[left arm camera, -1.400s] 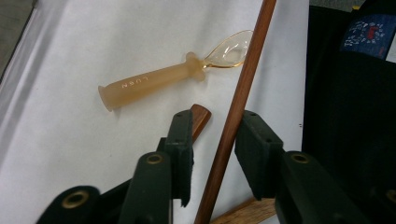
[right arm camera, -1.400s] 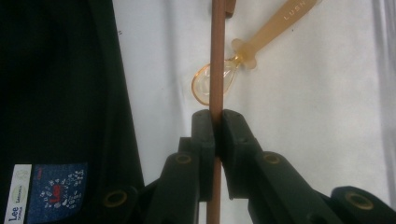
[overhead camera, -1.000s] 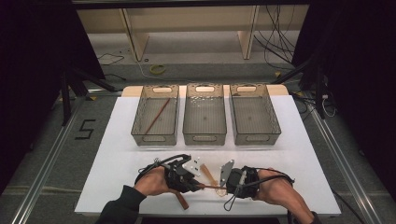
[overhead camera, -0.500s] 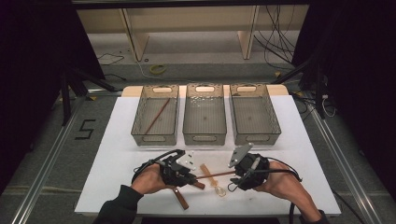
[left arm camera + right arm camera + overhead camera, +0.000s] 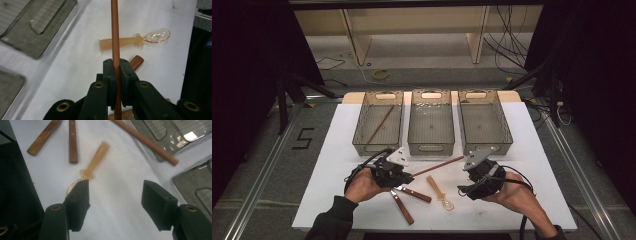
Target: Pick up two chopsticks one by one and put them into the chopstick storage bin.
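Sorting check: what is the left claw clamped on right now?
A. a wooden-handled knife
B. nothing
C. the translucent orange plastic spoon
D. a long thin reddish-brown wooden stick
D: the left claw pinches the long thin reddish-brown wooden stick, while the translucent orange plastic spoon lies on the white table.

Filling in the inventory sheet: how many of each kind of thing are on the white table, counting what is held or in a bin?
Mesh bins: 3
Brown chopsticks, one in the left bin, one in the left claw: 2
Wooden-handled utensils: 2
Translucent orange spoon: 1
Total: 8
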{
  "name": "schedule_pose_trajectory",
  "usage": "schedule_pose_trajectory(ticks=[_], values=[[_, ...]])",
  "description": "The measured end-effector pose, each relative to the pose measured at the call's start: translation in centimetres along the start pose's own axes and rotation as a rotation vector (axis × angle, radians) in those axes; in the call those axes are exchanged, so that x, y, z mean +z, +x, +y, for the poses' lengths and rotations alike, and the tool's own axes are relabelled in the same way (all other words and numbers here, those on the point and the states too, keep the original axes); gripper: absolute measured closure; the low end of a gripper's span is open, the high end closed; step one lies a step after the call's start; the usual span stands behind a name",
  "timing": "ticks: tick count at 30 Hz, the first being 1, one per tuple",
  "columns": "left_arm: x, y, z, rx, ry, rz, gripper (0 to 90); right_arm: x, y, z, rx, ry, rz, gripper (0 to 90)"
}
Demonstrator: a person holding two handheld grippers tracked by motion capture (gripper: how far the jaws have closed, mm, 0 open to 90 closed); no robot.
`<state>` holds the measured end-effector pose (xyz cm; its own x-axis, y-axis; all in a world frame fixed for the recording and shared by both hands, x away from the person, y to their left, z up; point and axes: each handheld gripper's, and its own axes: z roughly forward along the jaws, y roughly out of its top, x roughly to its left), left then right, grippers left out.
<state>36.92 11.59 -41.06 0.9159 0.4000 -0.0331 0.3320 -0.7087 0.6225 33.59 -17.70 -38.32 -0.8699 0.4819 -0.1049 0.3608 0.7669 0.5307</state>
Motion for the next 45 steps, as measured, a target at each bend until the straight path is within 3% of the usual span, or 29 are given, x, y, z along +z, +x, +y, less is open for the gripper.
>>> schedule_pose_trajectory(ticks=[13,22,30,45], values=[[-3.1,4.0,-1.1,-0.141,-0.109,0.106,84.3,2.0,0.0,-2.0,0.101,0.006,0.033,35.9],[-4.9,7.5,-1.4,-0.252,-0.184,0.174,84.4,2.5,-0.5,-2.9,0.140,0.012,0.048,33.0],[-5.8,10.3,-1.5,-0.317,-0.195,0.229,84.4,2.7,-0.4,-3.2,0.142,0.017,0.054,33.2],[-5.2,14.8,-2.5,-0.440,-0.202,0.283,84.3,2.7,-0.6,-3.4,0.157,0.012,0.052,32.6]])
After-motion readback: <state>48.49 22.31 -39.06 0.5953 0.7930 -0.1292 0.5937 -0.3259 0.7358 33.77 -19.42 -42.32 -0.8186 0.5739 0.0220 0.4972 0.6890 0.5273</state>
